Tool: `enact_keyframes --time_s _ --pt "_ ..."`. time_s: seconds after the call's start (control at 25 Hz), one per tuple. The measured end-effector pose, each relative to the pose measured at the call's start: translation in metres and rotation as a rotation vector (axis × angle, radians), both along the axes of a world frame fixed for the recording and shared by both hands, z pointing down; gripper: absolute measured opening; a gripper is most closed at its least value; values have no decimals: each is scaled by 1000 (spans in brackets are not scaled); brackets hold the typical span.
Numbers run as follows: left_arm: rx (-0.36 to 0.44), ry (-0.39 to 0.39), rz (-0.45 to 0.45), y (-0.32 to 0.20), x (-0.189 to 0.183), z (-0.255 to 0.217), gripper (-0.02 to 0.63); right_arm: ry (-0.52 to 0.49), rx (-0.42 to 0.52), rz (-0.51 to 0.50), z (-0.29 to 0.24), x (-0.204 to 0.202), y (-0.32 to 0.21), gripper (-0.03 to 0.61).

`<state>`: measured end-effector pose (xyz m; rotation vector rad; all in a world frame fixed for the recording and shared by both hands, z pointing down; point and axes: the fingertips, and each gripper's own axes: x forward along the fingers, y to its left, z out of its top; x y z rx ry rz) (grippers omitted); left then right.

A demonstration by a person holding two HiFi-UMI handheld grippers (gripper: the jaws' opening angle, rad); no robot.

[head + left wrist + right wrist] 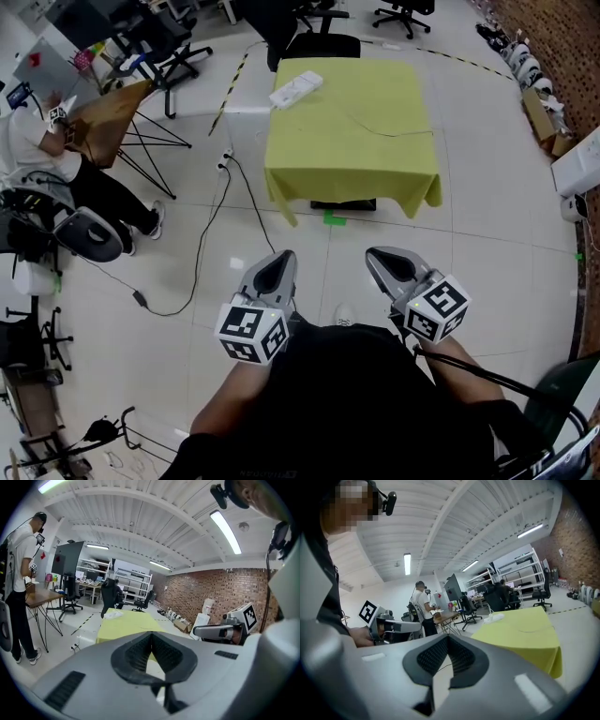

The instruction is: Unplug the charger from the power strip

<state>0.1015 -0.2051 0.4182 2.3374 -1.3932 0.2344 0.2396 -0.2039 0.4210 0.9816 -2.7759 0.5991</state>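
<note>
I am seeing the power strip (295, 90) lying at the far left corner of the table (375, 164), which is wearing a yellow cloth. At this range I cannot pick out the charger on it. A thin cable (386, 131) is trailing across the cloth from that corner toward the right edge. The strip is also showing as a small white shape on the tabletop in the left gripper view (112, 615) and the right gripper view (493, 618).

Both claws are hanging well short of the table, close to the operator's body above the tiled floor. The left gripper (278, 265) is showing its jaws pressed together at the tips in its own view (151, 641), with nothing between them. The right gripper (389, 261) is likewise closed and gripping nothing (447, 644).

A black office chair (322, 43) is standing behind the table. A black floor cable (201, 246) is snaking off to the left, where a person (37, 155) is standing at a wooden desk (112, 108).
</note>
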Motion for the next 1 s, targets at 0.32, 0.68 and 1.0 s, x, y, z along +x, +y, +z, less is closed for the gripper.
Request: enact_keyframes --time_s 0.32,0.68,1.0 --pt "-36 -33 -2 -27 18 3 8 -26 -40 -13 9 18 -24 3" --pt "-74 -34 45 -72 12 21 8 -14 -63 22 24 10 -72 3" --pt "-47 10 117 -157 -2 20 8 42 -60 48 19 -19 -147 3"
